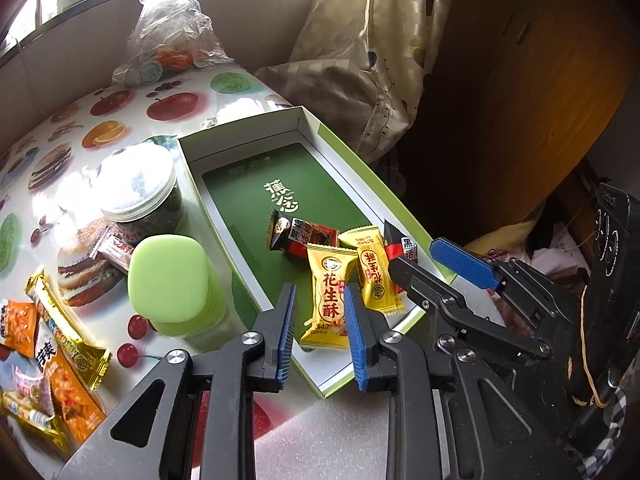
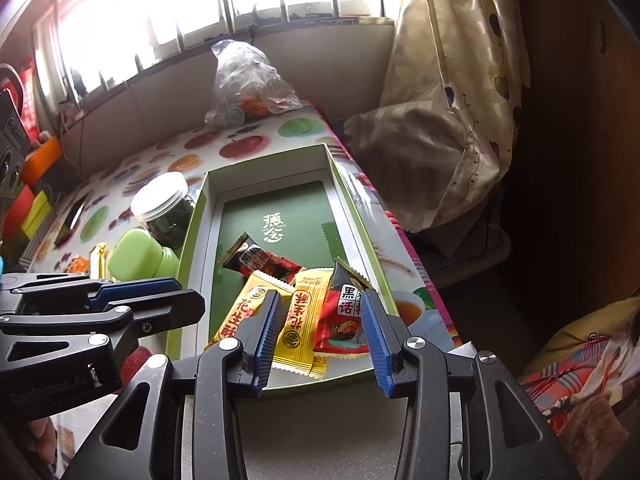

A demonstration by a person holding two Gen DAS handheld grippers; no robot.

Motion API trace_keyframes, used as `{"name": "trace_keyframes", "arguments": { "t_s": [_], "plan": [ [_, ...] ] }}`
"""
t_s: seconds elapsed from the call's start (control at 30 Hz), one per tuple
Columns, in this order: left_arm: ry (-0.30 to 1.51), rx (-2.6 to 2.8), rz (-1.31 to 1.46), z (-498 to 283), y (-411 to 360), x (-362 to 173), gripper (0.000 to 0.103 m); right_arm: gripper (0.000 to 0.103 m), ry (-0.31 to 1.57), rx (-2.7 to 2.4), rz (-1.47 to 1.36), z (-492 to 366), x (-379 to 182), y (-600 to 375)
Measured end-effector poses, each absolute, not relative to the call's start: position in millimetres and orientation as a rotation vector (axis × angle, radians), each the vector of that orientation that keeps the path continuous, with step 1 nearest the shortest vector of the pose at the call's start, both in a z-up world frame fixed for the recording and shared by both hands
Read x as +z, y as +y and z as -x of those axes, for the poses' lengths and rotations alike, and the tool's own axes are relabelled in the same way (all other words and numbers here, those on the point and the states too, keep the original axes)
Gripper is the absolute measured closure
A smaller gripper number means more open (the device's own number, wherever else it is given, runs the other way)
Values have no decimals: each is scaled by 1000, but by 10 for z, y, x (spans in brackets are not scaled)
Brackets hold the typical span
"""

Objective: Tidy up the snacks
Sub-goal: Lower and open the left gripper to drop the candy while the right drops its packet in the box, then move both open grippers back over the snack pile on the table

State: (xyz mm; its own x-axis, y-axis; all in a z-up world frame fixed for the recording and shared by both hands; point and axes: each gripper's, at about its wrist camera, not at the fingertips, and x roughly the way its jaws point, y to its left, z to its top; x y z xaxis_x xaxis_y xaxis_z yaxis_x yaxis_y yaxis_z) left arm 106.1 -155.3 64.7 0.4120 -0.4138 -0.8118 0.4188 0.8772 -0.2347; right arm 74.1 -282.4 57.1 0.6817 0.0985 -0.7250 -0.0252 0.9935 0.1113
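Both hand-held grippers are being held open over the box's near end.
Left hand-held gripper (image 1: 320, 332) and right hand-held gripper (image 2: 322, 336) are gripping nothing; four snack packets (image 1: 326, 304) are lying inside the green box (image 1: 248, 196) on the tabletop (image 1: 52, 152).

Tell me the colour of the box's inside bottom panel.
Dark green with white lettering, framed by white inner walls; the left wrist view shows it best.
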Motion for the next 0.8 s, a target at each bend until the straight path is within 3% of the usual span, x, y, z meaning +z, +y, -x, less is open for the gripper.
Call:
{"name": "trace_keyframes", "arguments": {
  "t_s": [0.03,0.07,0.8],
  "plan": [
    [1012,-519,-5,-1039,-1531,666,64,62,815,69,-94,-726,588,-2809],
    [1006,-513,-7,-1021,-1507,685,63,62,811,68,-94,-710,608,-2797],
    [898,-308,29,-636,-604,877,63,58,759,158,-50,-517,865,-2131]
  ]
}}
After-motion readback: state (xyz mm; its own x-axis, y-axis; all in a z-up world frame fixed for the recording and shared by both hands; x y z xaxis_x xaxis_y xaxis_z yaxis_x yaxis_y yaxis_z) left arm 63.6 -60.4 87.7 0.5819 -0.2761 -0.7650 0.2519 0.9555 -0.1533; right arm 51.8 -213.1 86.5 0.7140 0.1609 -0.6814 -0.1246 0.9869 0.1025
